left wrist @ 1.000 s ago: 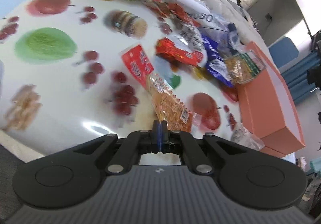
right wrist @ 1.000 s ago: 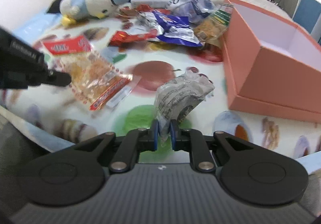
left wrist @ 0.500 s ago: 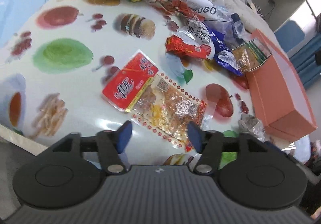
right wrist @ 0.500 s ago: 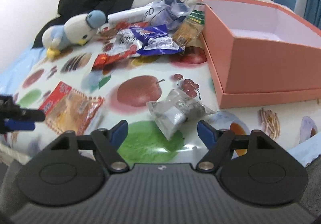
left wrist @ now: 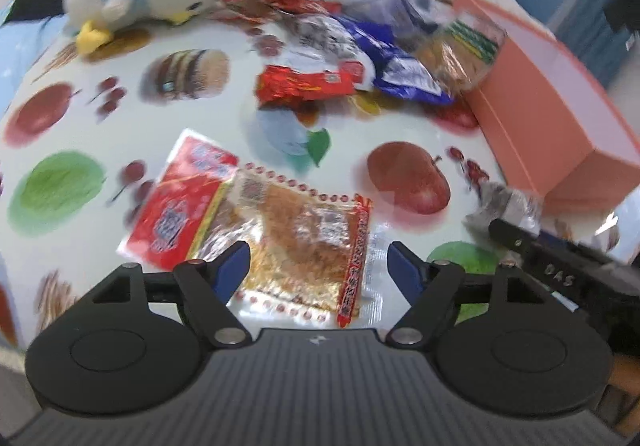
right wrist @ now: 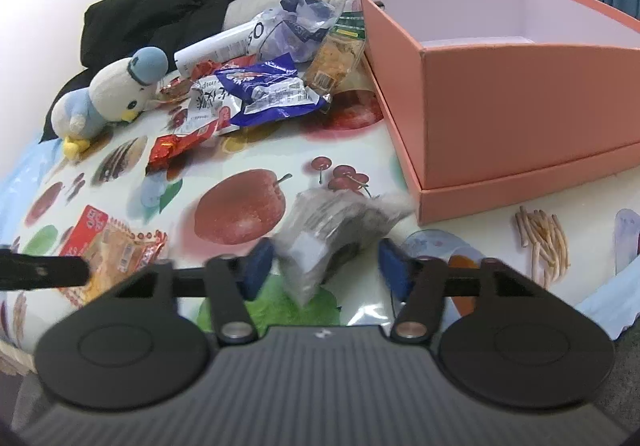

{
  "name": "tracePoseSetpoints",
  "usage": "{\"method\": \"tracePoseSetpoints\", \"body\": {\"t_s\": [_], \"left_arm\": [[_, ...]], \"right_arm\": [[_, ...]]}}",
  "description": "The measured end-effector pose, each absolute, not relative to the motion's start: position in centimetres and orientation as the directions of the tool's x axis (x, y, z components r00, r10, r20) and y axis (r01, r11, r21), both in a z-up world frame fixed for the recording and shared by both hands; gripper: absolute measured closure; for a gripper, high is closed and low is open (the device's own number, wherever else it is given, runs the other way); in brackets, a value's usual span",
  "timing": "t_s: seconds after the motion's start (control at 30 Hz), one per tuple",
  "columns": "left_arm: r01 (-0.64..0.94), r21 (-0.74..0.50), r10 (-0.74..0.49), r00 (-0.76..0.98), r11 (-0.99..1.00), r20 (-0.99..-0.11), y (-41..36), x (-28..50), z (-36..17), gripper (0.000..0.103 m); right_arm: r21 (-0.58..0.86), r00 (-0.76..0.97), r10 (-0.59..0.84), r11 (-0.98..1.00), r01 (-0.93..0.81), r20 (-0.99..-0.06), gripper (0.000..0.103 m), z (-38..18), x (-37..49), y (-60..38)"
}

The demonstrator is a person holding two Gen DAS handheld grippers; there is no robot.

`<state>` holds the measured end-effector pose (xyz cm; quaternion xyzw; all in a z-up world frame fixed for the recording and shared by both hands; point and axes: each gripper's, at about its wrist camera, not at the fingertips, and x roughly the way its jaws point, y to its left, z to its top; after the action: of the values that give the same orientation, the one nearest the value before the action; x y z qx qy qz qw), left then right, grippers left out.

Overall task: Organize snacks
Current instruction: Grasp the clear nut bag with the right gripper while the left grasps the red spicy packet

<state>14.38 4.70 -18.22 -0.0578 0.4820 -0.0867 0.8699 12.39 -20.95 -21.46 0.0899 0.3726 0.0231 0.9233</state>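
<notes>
Only the right wrist view showed inside the orange box [right wrist: 500, 94]. Beside it, the right gripper [right wrist: 326, 266] had been closing, jaws apart around the grey snack packet [right wrist: 336, 222]. The left gripper [left wrist: 320, 266] had been opening, spread over the red snack packet [left wrist: 256, 222].

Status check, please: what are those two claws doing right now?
Left gripper opening over red-orange snack pack. Right gripper closing around grey packet. Pink box unobstructed.
</notes>
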Motion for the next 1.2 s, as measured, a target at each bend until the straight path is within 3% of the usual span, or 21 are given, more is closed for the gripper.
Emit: {"method": "tracePoseSetpoints", "body": {"t_s": [0.07, 0.33, 0.53, 0.63, 0.7, 0.97, 1.2], "left_arm": [[0.119, -0.144, -0.185, 0.517, 0.982, -0.836, 3.8, 15.1, -18.6, 0.024], [0.223, -0.019, -0.126, 0.478, 0.975, -0.869, 0.4, 17.3, -20.6, 0.024], [0.199, 0.038, -0.064, 0.479, 0.979, -0.876, -0.4, 17.6, -21.7, 0.026], [0.183, 0.039, -0.055, 0.48, 0.982, -0.876, -0.3, 17.8, -21.7, 0.034], [0.167, 0.049, -0.039, 0.484, 0.985, -0.874, 0.0, 17.9, -21.5, 0.053], [0.118, -0.02, -0.075, 0.483, 0.993, -0.872, 1.0, 17.5, -19.8, 0.07], [0.098, -0.115, -0.149, 0.513, 0.988, -0.846, 1.4, 15.4, -16.6, 0.076]], "right_arm": [[0.19, 0.72, 0.132, 0.982, -0.001, -0.681, 0.068, -21.3, 12.3, -21.1], [0.17, 0.714, 0.153, 0.984, -0.048, -0.684, 0.072, -21.2, 11.8, -21.3], [0.136, 0.714, 0.152, 0.987, -0.081, -0.683, 0.072, -21.3, 11.6, -21.1], [0.101, 0.709, 0.146, 0.989, -0.106, -0.69, 0.073, -21.5, 11.6, -20.8], [0.084, 0.707, 0.143, 0.989, -0.119, -0.693, 0.074, -21.5, 11.7, -20.6], [0.07, 0.688, 0.149, 0.987, -0.142, -0.71, 0.076, -20.7, 12.0, -20.4], [0.073, 0.698, 0.164, 0.985, -0.158, -0.697, 0.076, -18.9, 10.9, -20.1]]}}
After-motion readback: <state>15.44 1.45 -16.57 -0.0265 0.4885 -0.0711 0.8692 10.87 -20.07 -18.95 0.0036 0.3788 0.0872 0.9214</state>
